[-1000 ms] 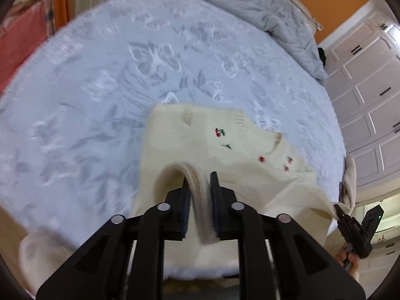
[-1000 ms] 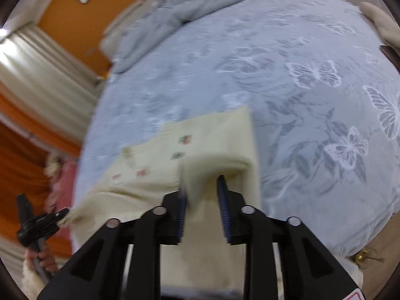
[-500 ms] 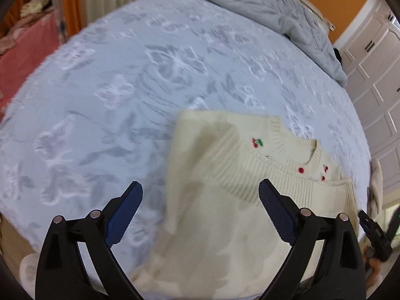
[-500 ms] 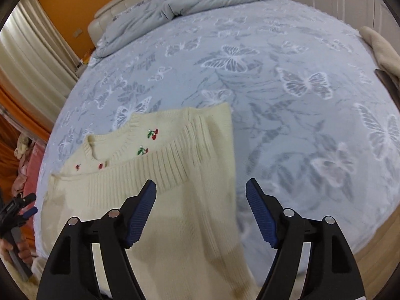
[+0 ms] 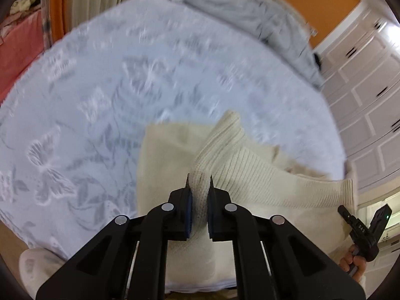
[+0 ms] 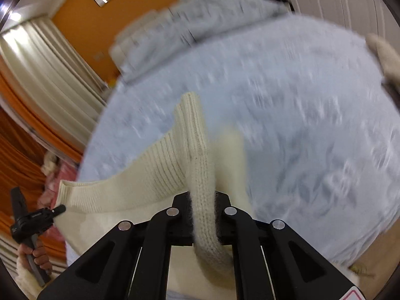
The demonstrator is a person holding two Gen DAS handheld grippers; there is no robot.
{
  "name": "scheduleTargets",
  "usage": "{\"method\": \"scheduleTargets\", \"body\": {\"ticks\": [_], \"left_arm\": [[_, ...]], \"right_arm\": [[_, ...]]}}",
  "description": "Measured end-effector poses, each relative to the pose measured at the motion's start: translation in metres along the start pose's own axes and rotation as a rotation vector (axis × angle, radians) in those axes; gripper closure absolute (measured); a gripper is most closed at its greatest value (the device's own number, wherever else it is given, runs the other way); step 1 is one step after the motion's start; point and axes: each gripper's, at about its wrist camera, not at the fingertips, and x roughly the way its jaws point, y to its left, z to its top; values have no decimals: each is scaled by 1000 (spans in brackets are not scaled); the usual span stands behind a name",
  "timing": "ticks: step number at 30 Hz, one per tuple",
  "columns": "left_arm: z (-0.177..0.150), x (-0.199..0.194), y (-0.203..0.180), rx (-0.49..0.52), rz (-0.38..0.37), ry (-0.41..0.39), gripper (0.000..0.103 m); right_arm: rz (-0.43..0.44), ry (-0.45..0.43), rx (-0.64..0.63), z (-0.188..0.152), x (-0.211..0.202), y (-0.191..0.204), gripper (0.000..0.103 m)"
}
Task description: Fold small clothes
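A cream knit sweater (image 5: 250, 170) lies on the pale blue butterfly bed cover (image 5: 100, 100), near its front edge. My left gripper (image 5: 198, 182) is shut on a pinch of the ribbed hem, which rises off the bed. In the right wrist view the sweater (image 6: 162, 170) hangs in a raised fold, and my right gripper (image 6: 202, 197) is shut on the knit. The hem stretches taut between both grippers. The right gripper (image 5: 346, 211) shows at the left wrist view's right edge, the left gripper (image 6: 58, 208) at the other view's left edge. The cherry embroidery is hidden.
A crumpled grey duvet (image 5: 250, 17) lies at the bed's far end below an orange wall. White wardrobe doors (image 5: 370, 87) stand at the right. Cream curtains (image 6: 50, 75) and pink fabric (image 5: 17, 50) are at the left. Another cream garment (image 6: 385, 55) rests on the bed's right edge.
Half a second ago both grippers hung open over the flat sweater. Both have since shut on its ribbed hem and risen, pulling that edge up off the bed.
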Motion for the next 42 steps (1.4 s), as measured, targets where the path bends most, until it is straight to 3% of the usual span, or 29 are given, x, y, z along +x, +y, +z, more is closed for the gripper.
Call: {"method": "scheduleTargets", "body": {"ticks": [3, 5, 7, 8, 10, 13, 16, 18, 21, 24, 26, 28, 30, 32, 34, 37, 38, 40, 42], "left_arm": [[26, -14, -10, 18, 7, -43, 95], [43, 0, -15, 36, 37, -44, 95], [54, 35, -13, 45, 75, -1, 94], [56, 62, -8, 44, 112, 40, 94], [51, 110, 4, 39, 170, 124, 93], [26, 163, 19, 70, 293, 192, 90], [15, 149, 14, 100, 303, 139, 86], [12, 127, 7, 132, 327, 118, 86], [3, 87, -12, 129, 282, 46, 75], [-14, 79, -30, 96, 183, 61, 68], [-27, 89, -39, 114, 177, 95, 67], [-42, 105, -39, 135, 227, 137, 67], [-55, 123, -18, 103, 249, 190, 68], [-63, 123, -2, 79, 195, 175, 68], [-63, 119, 0, 98, 181, 176, 69], [-60, 118, 1, 103, 180, 187, 69], [-59, 120, 1, 97, 178, 187, 69], [-61, 119, -1, 102, 186, 186, 69], [-61, 121, -6, 135, 209, 184, 69]], "right_arm": [[-36, -7, -34, 23, 21, 1, 98], [-69, 55, -23, 29, 64, -11, 98], [-104, 141, 10, 23, 112, -29, 96], [-130, 227, 35, 13, 146, -42, 95], [-201, 307, 37, -4, 175, -54, 92], [-197, 236, 36, -4, 157, -47, 86], [-201, 143, -52, -5, 112, -19, 79], [-171, 137, -124, -17, 91, 7, 79], [-56, 202, -176, -43, 94, 45, 79], [75, 324, -254, -83, 124, 99, 81], [108, 402, -309, -109, 148, 123, 81], [73, 459, -353, -135, 175, 122, 88], [111, 453, -309, -132, 175, 113, 94], [101, 461, -237, -115, 161, 106, 99], [65, 375, -200, -97, 137, 91, 96], [-104, 270, -77, -71, 96, 31, 89], [-221, 235, -39, -64, 78, 2, 86], [-376, 185, -14, -59, 54, -32, 56], [-405, 185, 26, -60, 44, -55, 41]]}}
